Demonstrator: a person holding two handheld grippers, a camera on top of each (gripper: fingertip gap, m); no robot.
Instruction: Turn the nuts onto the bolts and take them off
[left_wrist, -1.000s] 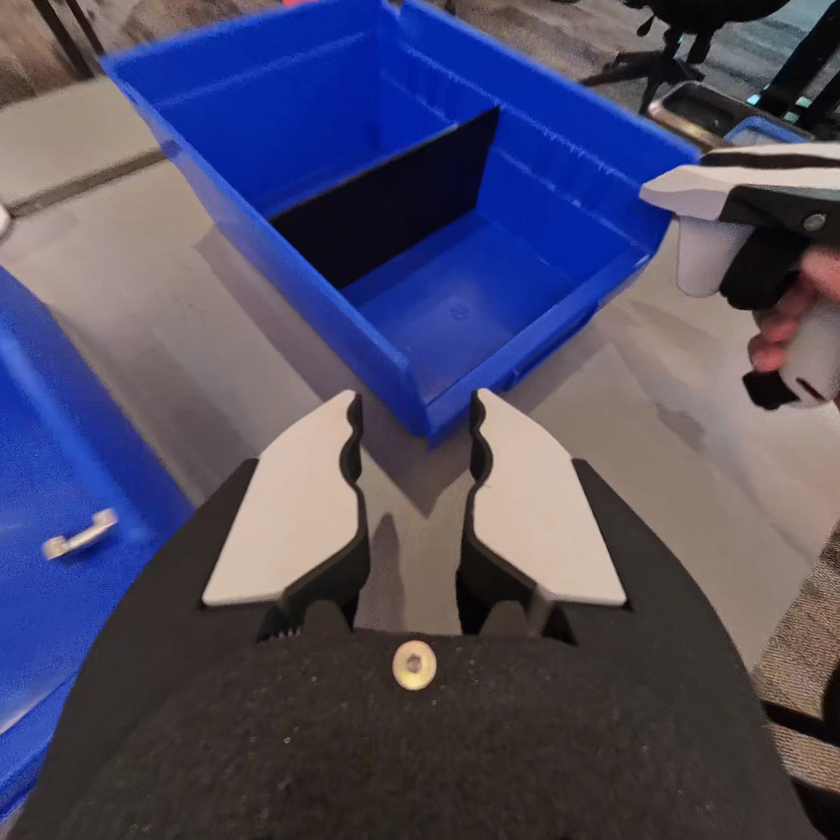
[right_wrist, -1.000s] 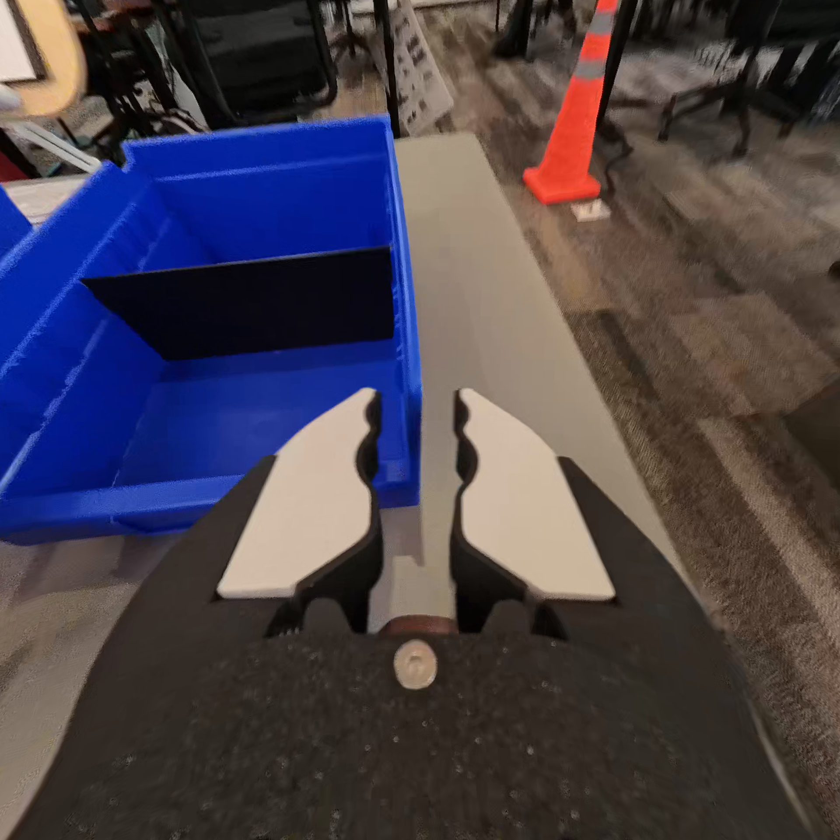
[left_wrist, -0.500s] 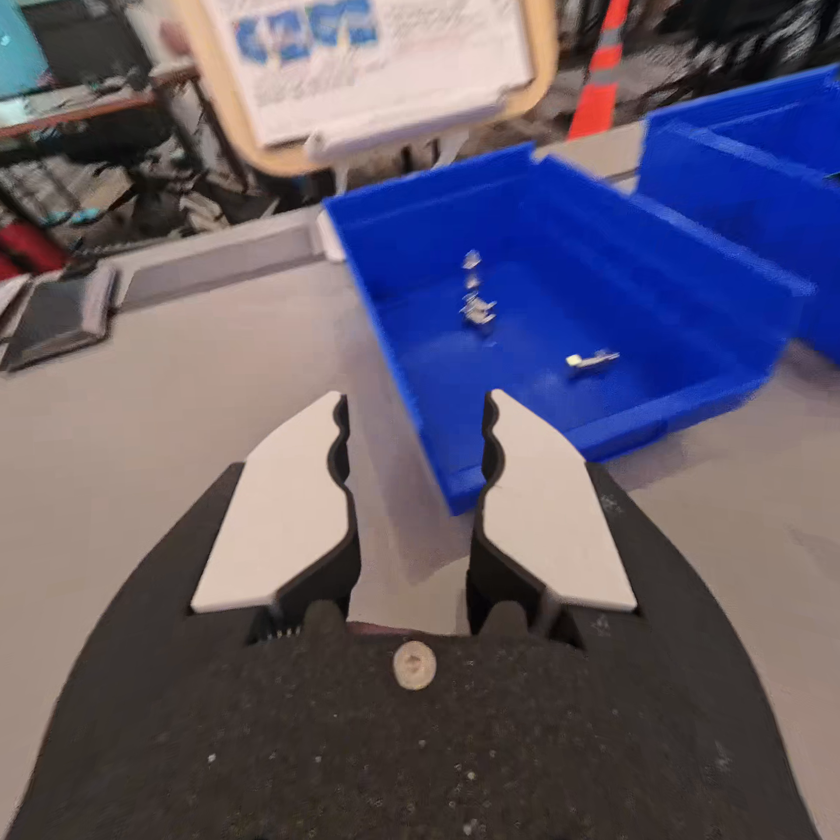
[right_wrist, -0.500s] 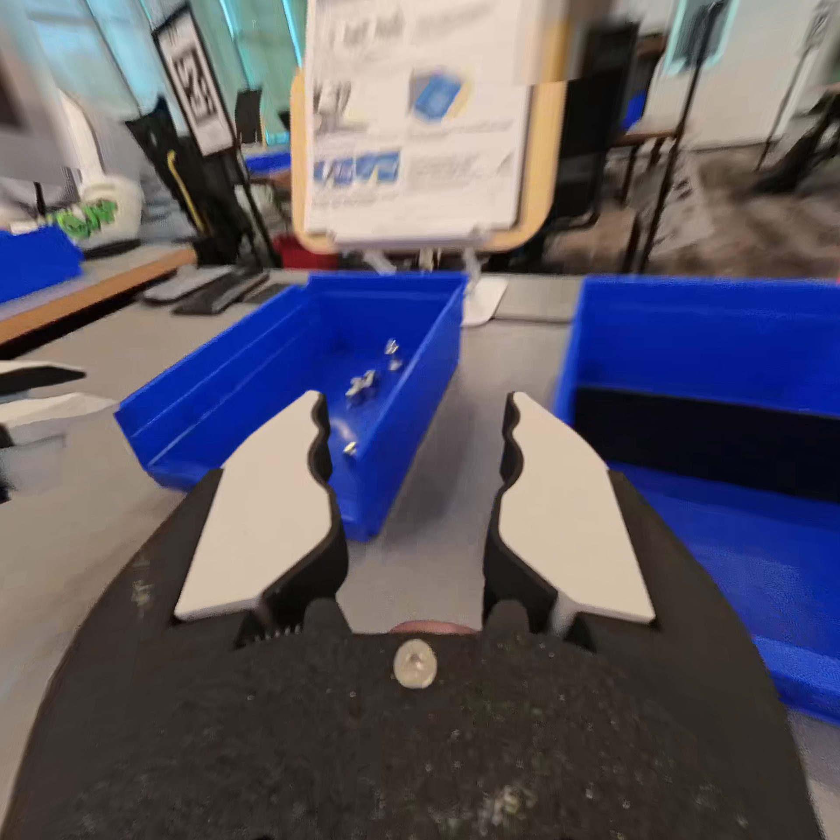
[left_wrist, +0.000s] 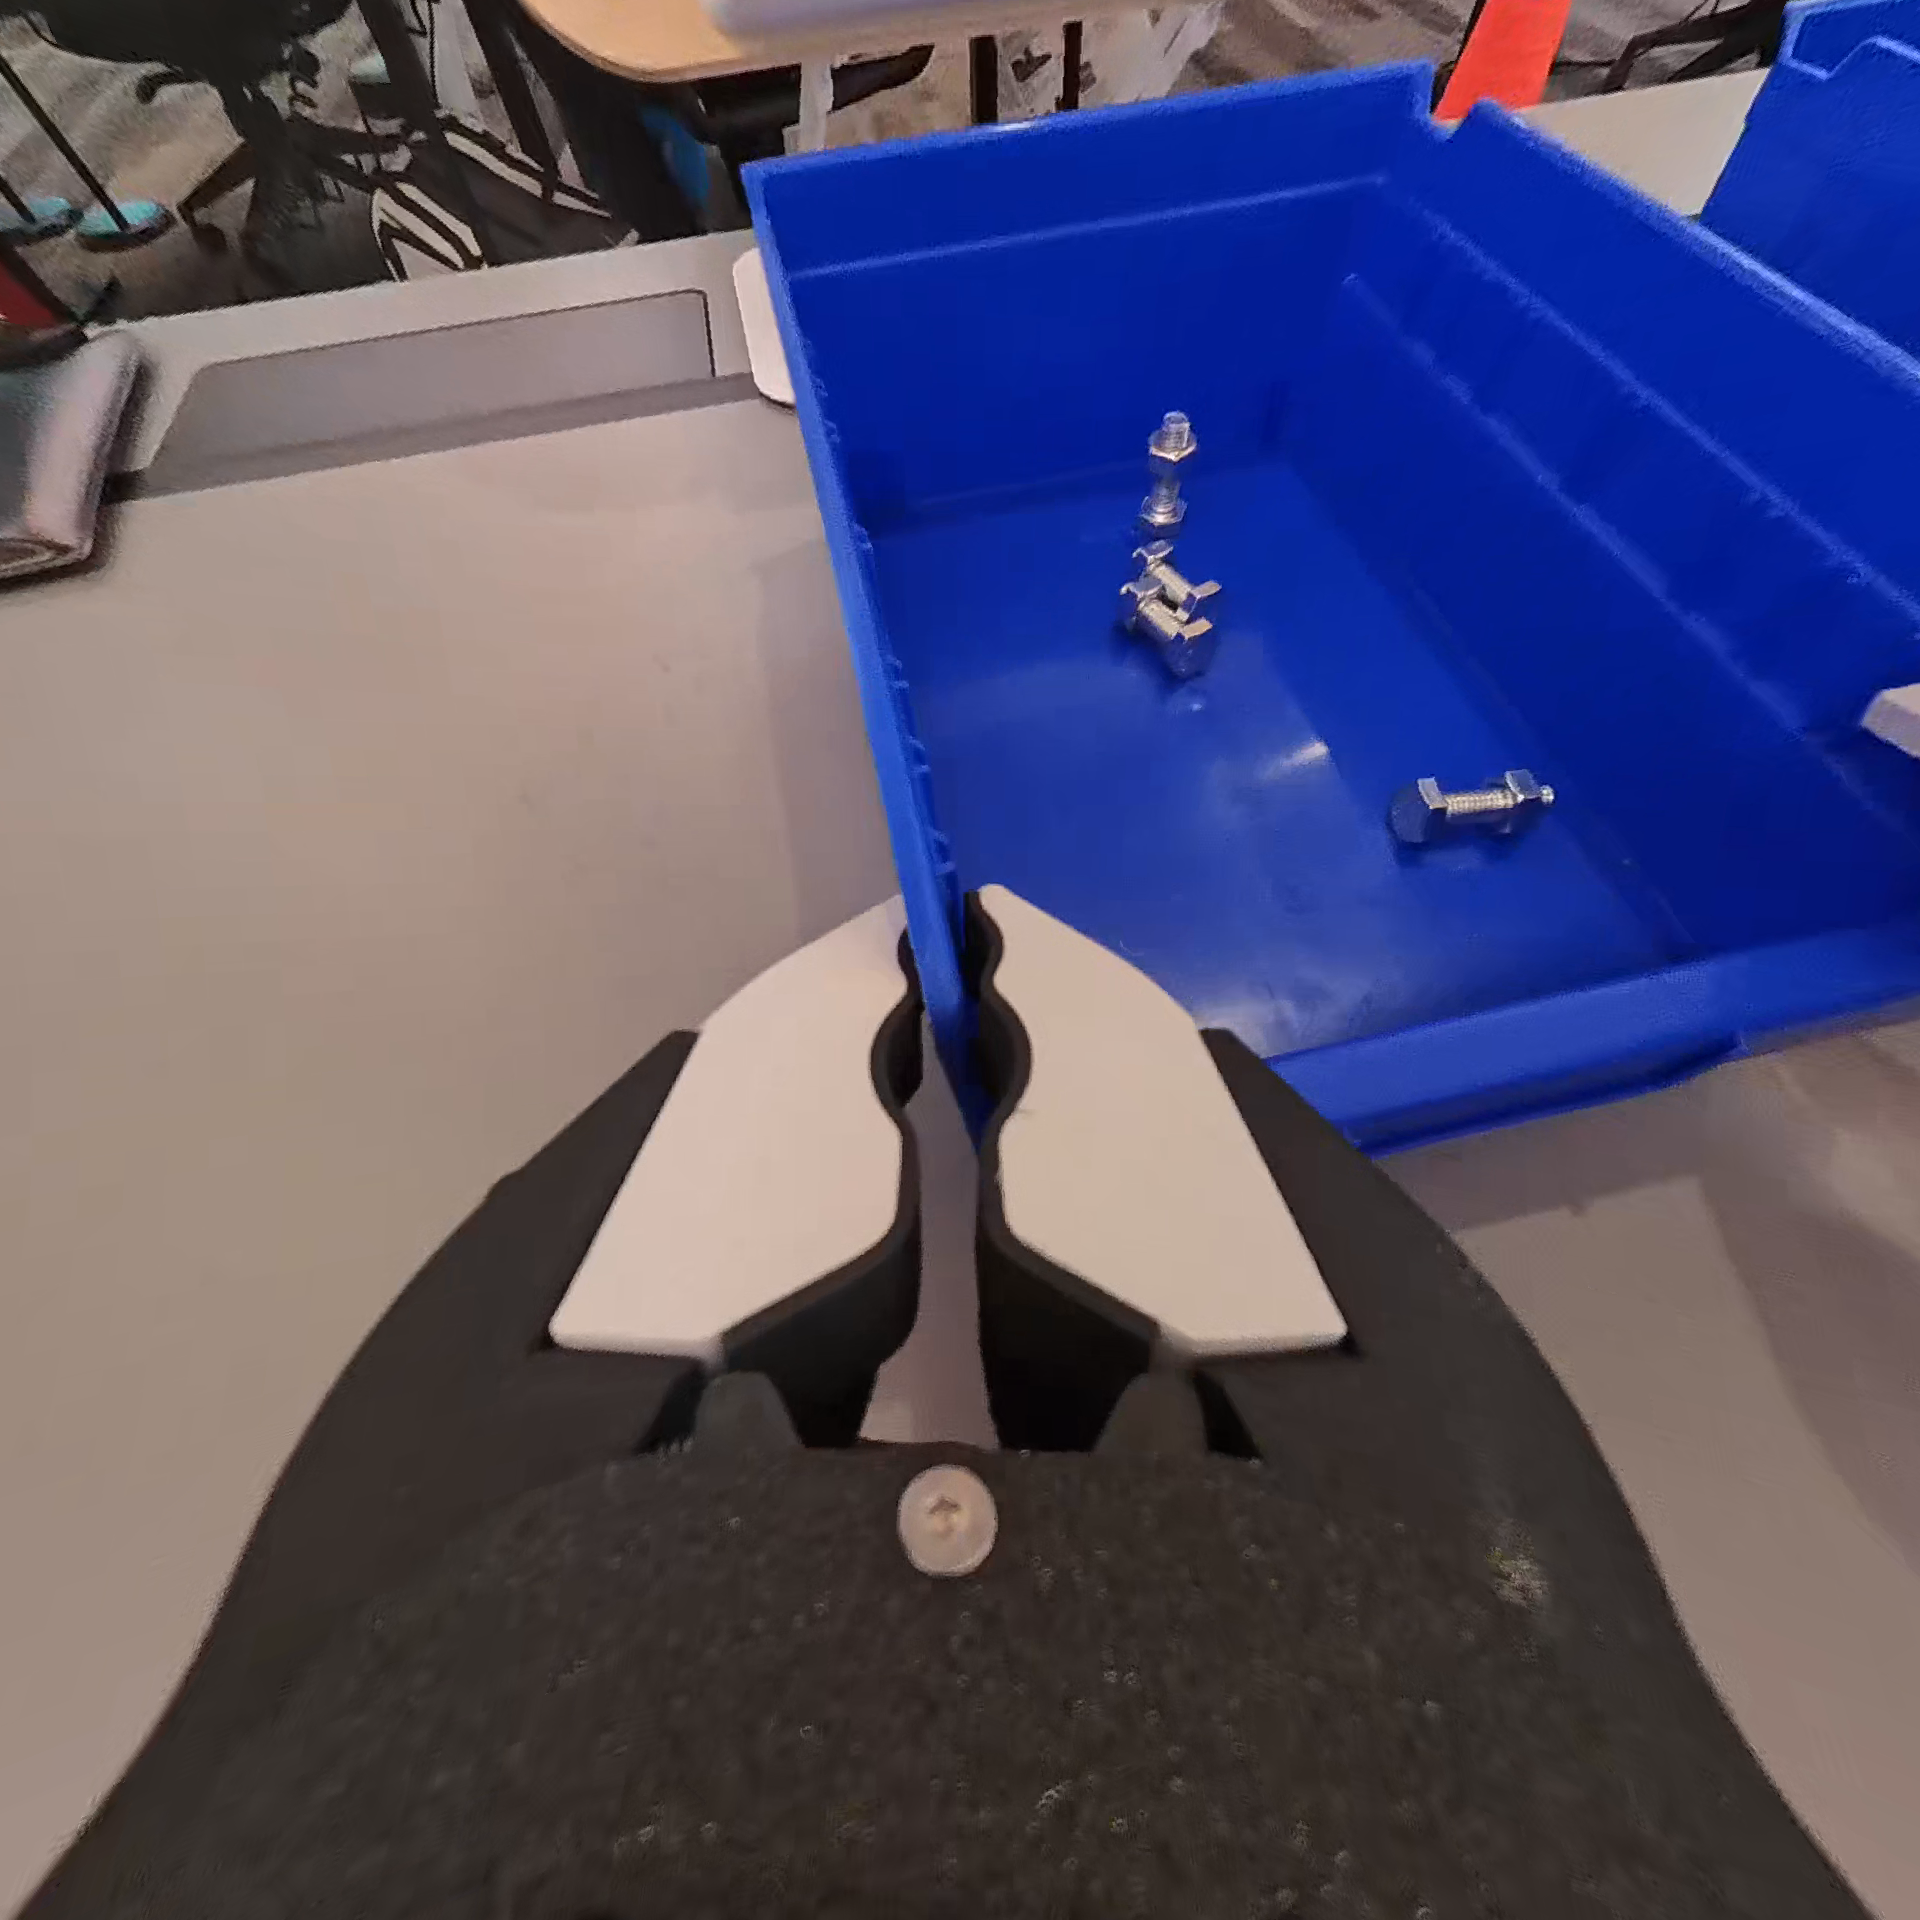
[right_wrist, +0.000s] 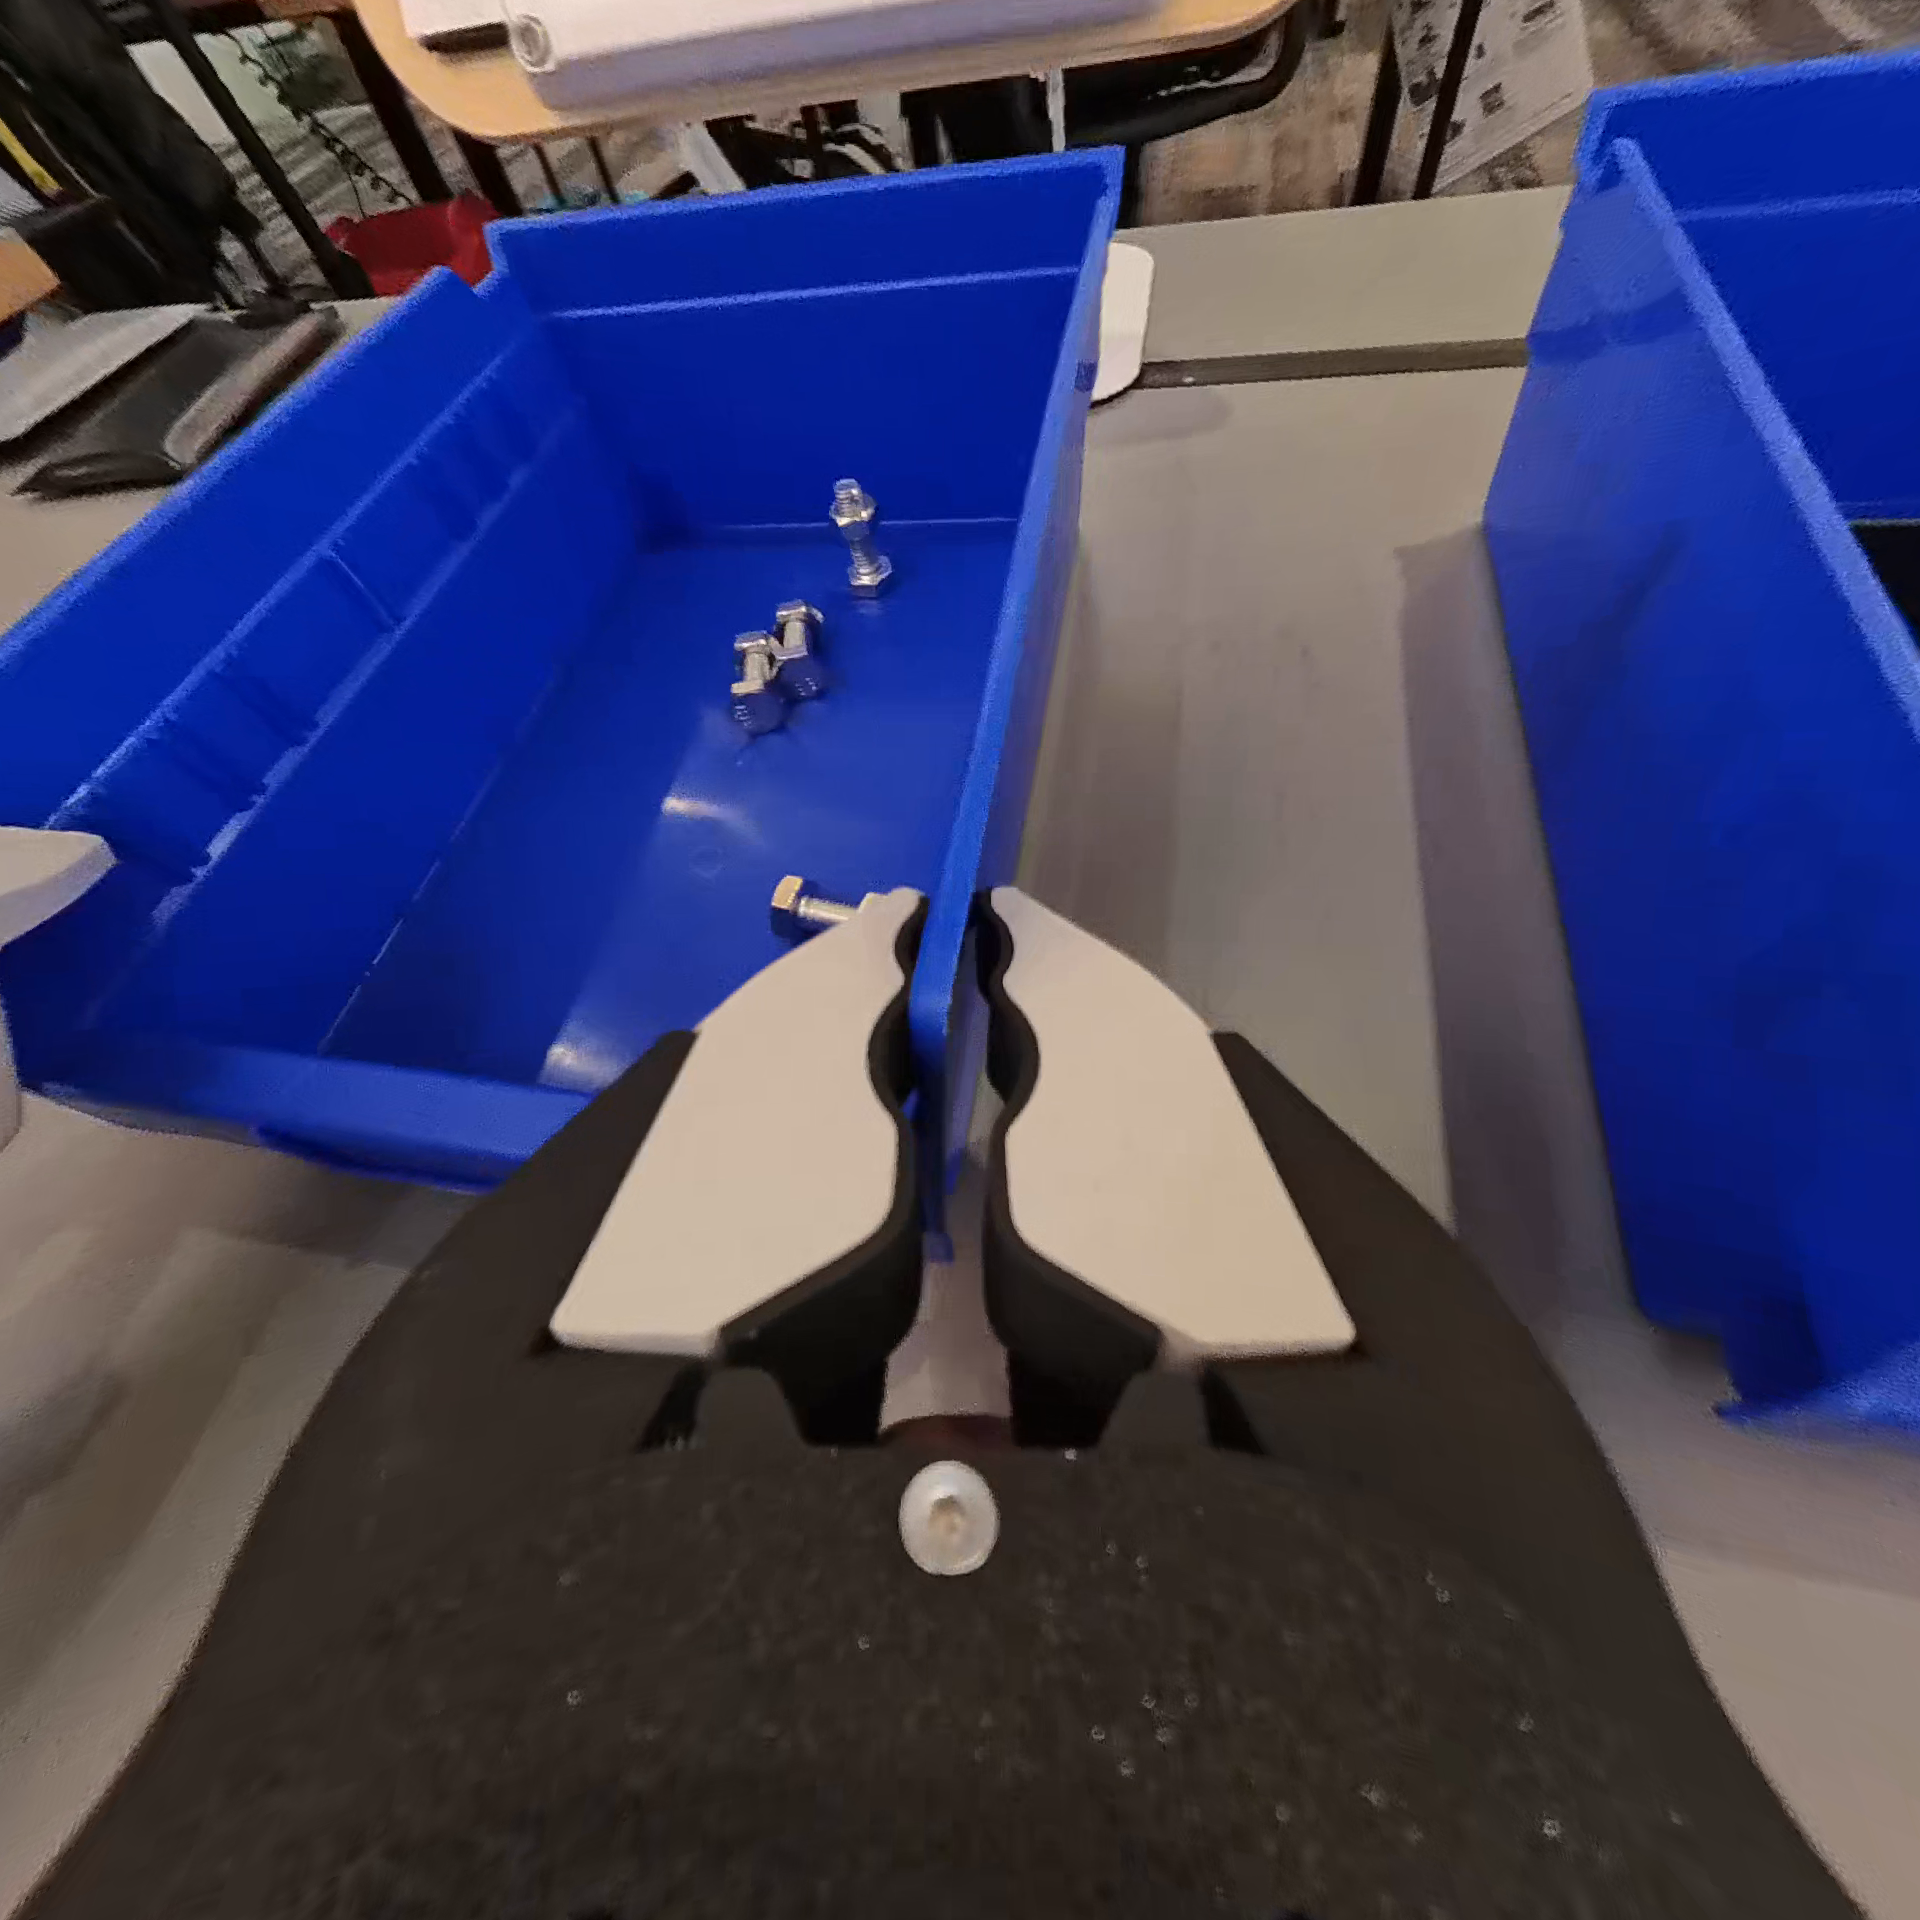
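Gripping opposite side walls of the blue bin (left_wrist: 1039, 343), left tool (left_wrist: 940, 935) and right tool (right_wrist: 945, 935) are clenched, likely to reposition its bolts (left_wrist: 1470, 808) on the surface (left_wrist: 416, 779).

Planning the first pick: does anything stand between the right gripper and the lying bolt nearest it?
The right gripper is shut on the blue bin's wall; its inner finger sits by the bolt, nothing between.

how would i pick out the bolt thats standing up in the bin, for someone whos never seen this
Find the blue bin whose side walls both grippers clamp. Near its far wall stands the upright bolt, head down with a nut near its top; the other bolts lie flat.
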